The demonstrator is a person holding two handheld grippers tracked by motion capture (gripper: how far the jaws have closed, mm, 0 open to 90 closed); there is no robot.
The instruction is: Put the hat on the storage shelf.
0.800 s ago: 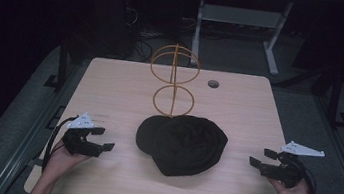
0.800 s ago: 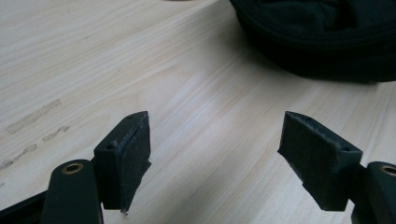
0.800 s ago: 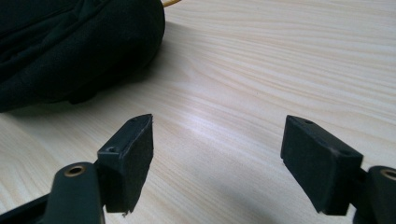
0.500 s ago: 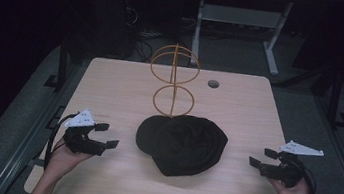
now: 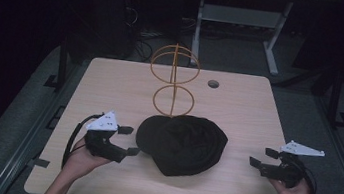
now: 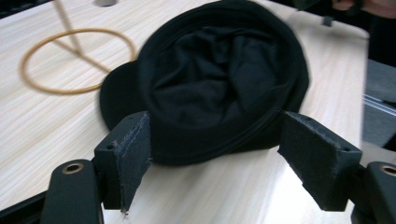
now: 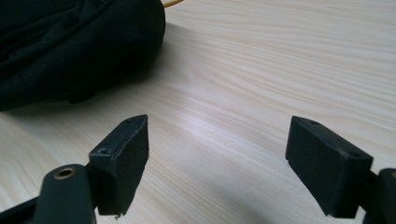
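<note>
Both jaws are held wide open, with nothing gripped. The left gripper [image 5: 125,140] is pointed at the black hat [image 5: 184,143]. The hat is laid on the surface [image 5: 111,84], untouched, beside the wire stand [image 5: 173,83]. Nothing has been picked up yet.

The cap [image 5: 184,144] is soft, matt black cloth (creased inside the crown), the bench [image 5: 239,106] pale wood-grain with a smooth, faintly shiny top, the stand [image 5: 174,84] thin orange-brown wire, and the tongs [image 6: 212,149] matt black plastic with rough-edged pads [image 6: 135,149].
</note>
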